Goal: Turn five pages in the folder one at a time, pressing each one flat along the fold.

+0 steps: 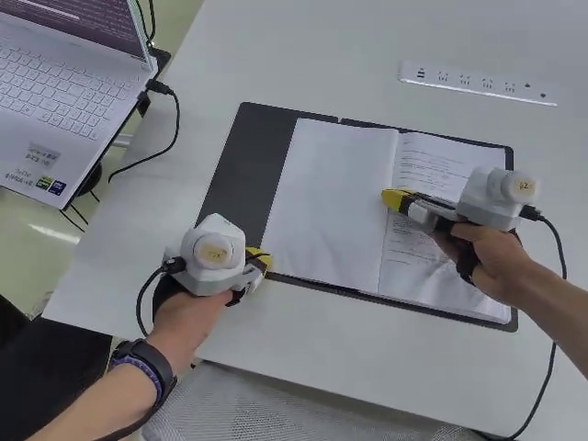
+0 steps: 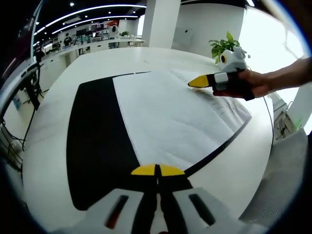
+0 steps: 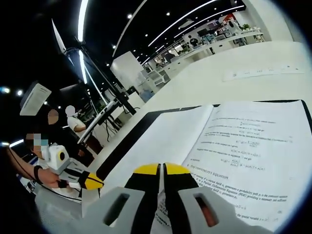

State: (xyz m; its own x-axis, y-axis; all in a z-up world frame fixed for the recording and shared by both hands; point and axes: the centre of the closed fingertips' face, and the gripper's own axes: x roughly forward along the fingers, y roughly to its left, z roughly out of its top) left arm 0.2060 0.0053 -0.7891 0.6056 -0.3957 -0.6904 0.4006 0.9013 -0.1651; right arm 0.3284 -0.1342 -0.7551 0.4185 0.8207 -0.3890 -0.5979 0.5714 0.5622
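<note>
Jaws pressed together on nothing, the right gripper sits centre-right, its yellow tips at the fold of the open black folder, over the printed page. In the right gripper view a heading there reads "THE CONTINUITY EQUATION". The left gripper, likewise closed and empty, is at the folder's lower-left edge.

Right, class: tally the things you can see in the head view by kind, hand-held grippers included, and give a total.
grippers: 2 (left gripper, right gripper)
folder: 1
laptop: 1
power strip: 1
total: 5
</note>
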